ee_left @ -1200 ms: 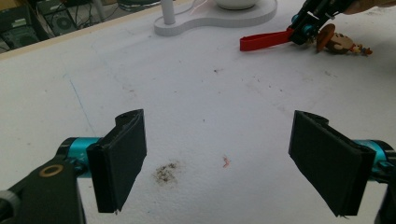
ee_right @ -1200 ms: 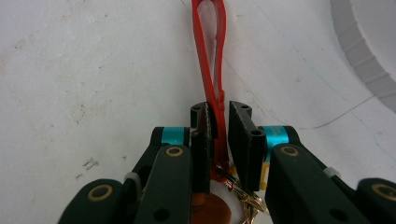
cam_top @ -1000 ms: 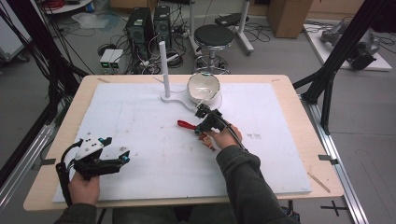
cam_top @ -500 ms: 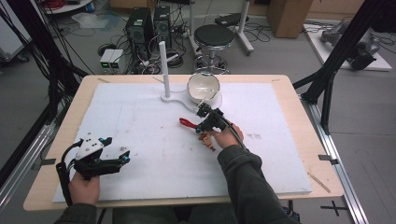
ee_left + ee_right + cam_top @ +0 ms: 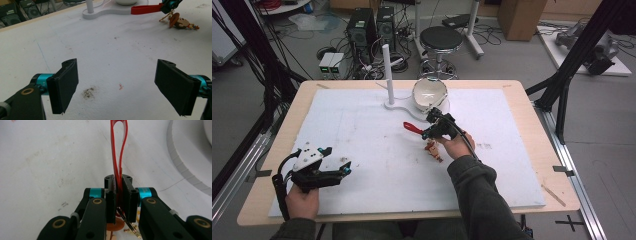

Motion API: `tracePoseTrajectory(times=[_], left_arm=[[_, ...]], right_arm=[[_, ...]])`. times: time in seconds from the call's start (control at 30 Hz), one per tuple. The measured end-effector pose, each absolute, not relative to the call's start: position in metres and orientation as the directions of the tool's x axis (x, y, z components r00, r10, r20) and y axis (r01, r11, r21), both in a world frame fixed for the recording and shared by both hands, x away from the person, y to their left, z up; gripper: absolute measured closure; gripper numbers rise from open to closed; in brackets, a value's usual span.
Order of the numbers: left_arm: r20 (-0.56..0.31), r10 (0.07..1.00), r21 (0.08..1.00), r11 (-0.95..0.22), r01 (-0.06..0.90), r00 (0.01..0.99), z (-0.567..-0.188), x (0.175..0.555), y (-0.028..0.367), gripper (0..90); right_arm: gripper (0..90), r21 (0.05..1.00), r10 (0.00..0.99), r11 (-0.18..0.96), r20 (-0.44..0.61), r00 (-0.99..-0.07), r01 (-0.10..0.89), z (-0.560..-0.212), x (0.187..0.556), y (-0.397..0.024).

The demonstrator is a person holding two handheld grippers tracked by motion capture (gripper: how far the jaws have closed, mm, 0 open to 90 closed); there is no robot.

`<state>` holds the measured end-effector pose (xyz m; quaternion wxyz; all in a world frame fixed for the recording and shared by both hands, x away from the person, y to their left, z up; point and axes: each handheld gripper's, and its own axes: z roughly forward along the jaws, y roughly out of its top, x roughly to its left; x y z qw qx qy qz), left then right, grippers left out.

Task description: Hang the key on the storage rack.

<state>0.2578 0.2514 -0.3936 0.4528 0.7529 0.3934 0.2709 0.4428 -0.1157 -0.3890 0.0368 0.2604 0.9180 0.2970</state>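
right tongs [image 5: 428,133] clamp red strap [image 5: 412,128] | mid-table, edges far

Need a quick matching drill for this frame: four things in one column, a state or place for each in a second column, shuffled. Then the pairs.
Things:
1. left gripper
2. right gripper
3. red strap
4. white post

States:
A. upright on a white base at the table's far side
B. jaws wide apart, nothing between them
C. looped, sticking out past the jaws
D. jaws clamped on a thing

Pairs: 1-B, 2-D, 3-C, 4-A
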Motion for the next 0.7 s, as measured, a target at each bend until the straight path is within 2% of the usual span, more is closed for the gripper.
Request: tracePoseTrajectory(times=[0.7], left_arm=[[0.056,0.837,0.895,-0.283,0.344,0.544,-0.393,0.257,0.251,19.6]], right_arm=[[83.3,0.649,0.476,0.640,0.088,-0.875,0.412,-0.365,0.432,-0.124]])
